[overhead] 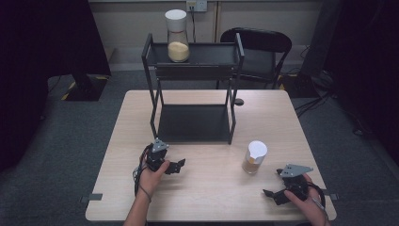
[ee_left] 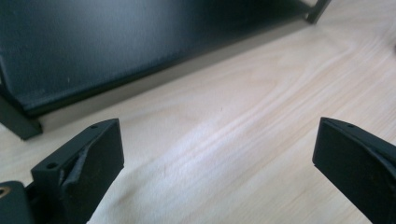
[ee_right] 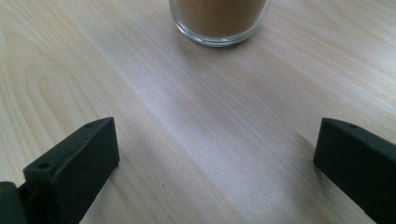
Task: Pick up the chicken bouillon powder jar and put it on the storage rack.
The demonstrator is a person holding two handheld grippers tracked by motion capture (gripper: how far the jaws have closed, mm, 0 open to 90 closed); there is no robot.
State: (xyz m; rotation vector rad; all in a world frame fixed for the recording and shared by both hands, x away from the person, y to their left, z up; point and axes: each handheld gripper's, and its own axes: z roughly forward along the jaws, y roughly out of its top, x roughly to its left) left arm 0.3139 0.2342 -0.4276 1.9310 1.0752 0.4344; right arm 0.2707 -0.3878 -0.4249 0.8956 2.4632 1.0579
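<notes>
A black two-tier metal rack (overhead: pixel 194 89) stands on the wooden table (overhead: pixel 207 188). On its top shelf is a glass jar (overhead: pixel 177 36) with a white lid, holding pale grains. A second white-lidded jar (overhead: pixel 254 157) of brown powder stands on the table right of the rack's front. My left gripper (overhead: pixel 175 165) rests near the rack's front left leg, open, nothing between its jaws; the rack's lower shelf (ee_left: pixel 116 42) lies just ahead. My right gripper (overhead: pixel 273 194) sits near the table's front right, open, with the brown jar's base (ee_right: pixel 218 21) ahead of it.
A black folding chair (overhead: pixel 256 54) stands behind the table. Dark stands and cables sit on the grey carpet at both sides. Bare table runs between the two grippers and in front of the rack.
</notes>
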